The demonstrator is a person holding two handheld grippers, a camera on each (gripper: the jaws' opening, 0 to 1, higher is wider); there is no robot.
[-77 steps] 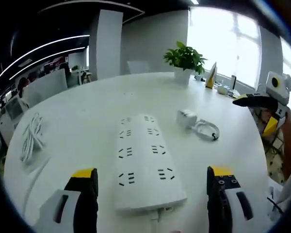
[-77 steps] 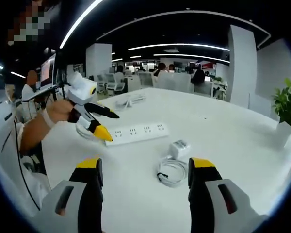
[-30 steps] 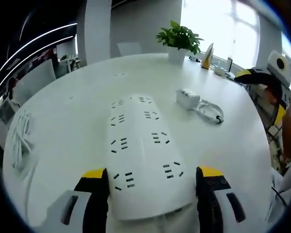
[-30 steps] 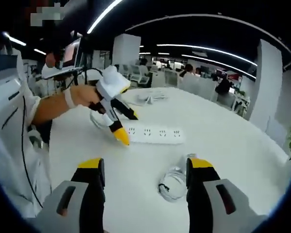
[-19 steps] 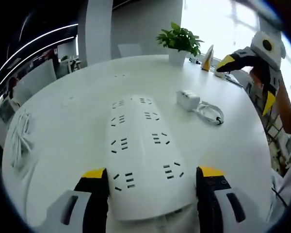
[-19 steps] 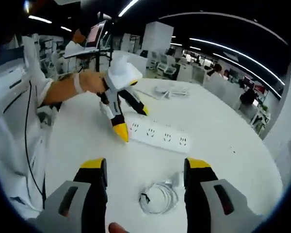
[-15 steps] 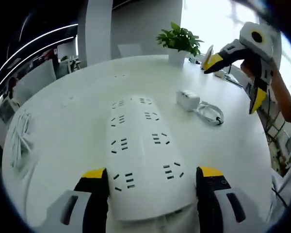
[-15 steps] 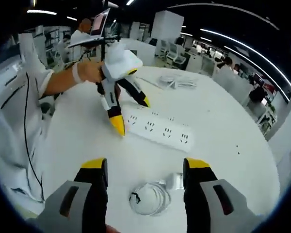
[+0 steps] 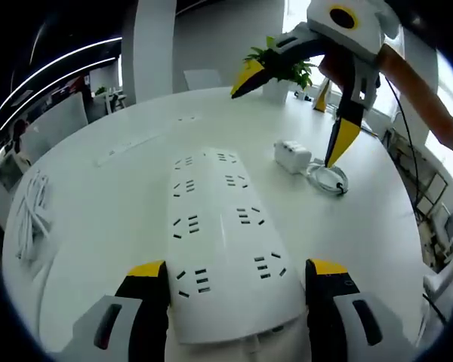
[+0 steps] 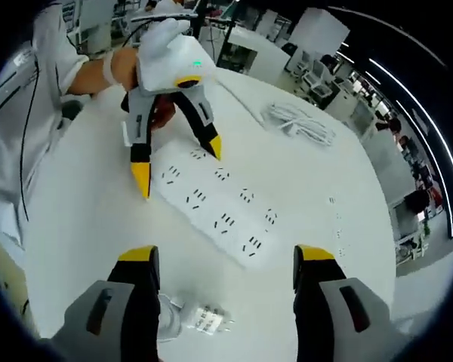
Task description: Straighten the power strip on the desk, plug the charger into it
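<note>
We have the power strip (image 9: 223,241) lying flat on the table (image 9: 121,196), its near end between our left gripper (image 9: 234,279) and its wide-open jaws. The charger (image 9: 292,155) lies unplugged nearby; our right gripper (image 10: 223,260), jaws apart, hovers above it. No writing is readable.

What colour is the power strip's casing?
White, with dark socket slots; the power strip shows best in the left gripper view.
</note>
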